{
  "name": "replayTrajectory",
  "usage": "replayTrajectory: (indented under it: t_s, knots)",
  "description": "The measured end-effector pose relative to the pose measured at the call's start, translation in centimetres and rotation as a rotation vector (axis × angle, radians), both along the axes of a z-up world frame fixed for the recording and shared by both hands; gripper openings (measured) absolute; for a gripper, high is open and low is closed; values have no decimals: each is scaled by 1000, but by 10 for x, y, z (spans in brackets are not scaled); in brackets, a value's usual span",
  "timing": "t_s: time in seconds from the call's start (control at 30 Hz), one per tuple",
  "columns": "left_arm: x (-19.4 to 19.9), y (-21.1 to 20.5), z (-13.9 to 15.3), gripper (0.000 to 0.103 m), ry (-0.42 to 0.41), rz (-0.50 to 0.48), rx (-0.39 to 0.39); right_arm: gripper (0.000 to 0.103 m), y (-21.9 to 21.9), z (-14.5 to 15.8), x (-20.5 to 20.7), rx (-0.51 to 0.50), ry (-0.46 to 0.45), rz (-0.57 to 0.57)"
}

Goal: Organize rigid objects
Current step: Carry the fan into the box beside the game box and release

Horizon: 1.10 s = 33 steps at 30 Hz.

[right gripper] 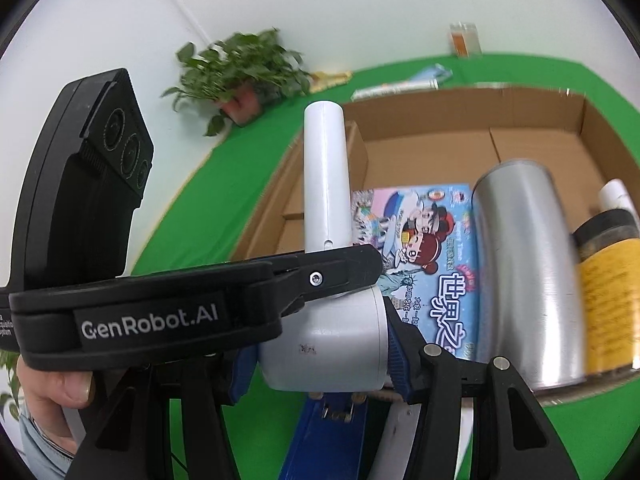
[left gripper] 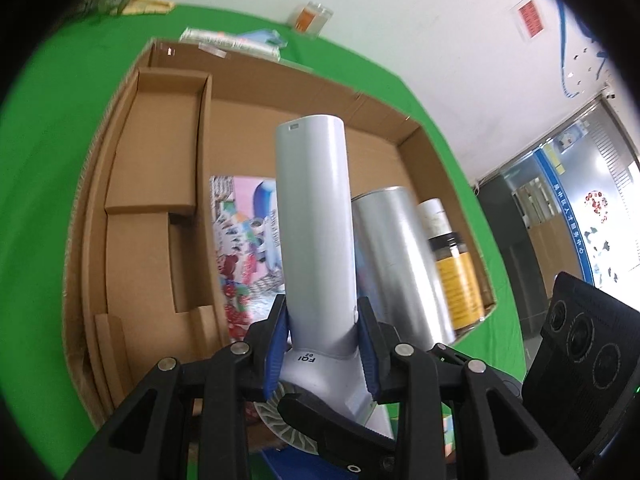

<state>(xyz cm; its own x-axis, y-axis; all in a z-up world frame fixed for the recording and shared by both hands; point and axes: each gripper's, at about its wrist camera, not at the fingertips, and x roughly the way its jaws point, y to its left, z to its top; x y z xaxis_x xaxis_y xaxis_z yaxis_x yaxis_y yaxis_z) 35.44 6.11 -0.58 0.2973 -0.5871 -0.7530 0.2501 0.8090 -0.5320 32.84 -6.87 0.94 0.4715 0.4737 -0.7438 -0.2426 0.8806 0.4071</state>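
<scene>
Green cloth (left gripper: 48,168) under cardboard box (left gripper: 304,92), white wall (left gripper: 400,20), potted plant (right gripper: 244,72)

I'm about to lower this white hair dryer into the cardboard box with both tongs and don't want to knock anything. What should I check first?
1. Left tongs clamped on the white plastic hair dryer at its handle base: ok.
2. Right tongs gripping the dryer's barrel: ok.
3. Open brown cardboard box below the dryer: ok.
4. Free floor in the box to the left of the colourful picture book: ok.
5. Silver metal cylinder and yellow-labelled jar lying close on the right: not ok, little clearance.
6. Dryer's cord clear of the box edge: cannot tell.
</scene>
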Motion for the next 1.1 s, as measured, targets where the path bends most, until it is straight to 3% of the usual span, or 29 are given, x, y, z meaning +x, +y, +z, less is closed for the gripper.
replayTrajectory:
  t_s: [0.13,0.4,0.6,0.8,0.9,1.0,1.07,1.1]
  knots:
    - [0,-1,-12,33,13,-17,-2,54,1,-19,8,10,54,-4]
    - [3,-4,-9,37,17,7,50,54,-4,-23,1,29,22,14]
    - [-11,15,16,37,-98,53,70,54,5,-18,0,-43,14,-25]
    - [-29,33,30,37,-159,117,71,57,29,-15,-3,-181,13,-33]
    - [-43,37,31,37,-189,138,89,67,34,-17,-9,-142,41,9]
    - [-60,40,36,37,-241,159,109,68,22,-14,-20,-96,-4,-5]
    - [-74,40,41,37,-288,181,119,60,16,-12,-26,-80,-47,-15]
    - [-81,39,43,37,-312,191,124,49,17,-15,-26,-90,-32,5]
